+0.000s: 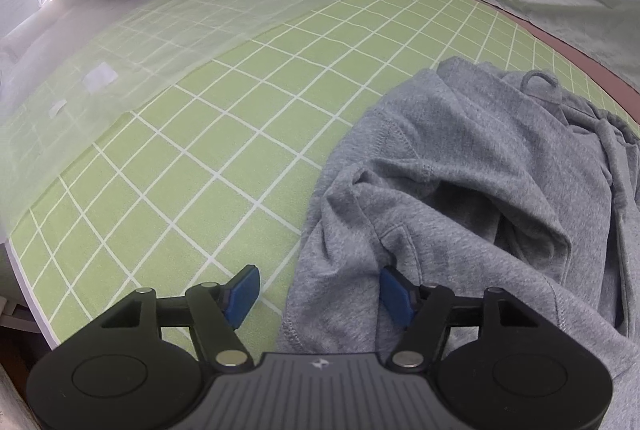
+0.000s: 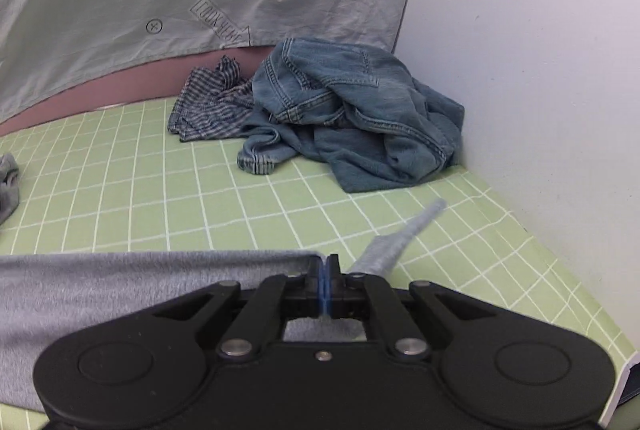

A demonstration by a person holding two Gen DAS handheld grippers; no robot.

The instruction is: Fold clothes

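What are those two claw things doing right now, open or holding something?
Left gripper: open, with the grey sweatpants edge between its pads, not pinched.
Right gripper: shut on the grey sweatpants' edge.

Our two tongs: one spread, one clamped

Our left tongs (image 1: 320,294) tilt steeply downward with the blue pads (image 1: 242,296) standing apart, pressing on nothing. Our right tongs (image 2: 325,284) slope forward at a gentler angle, blue pads squeezed together with grey cloth caught between them.
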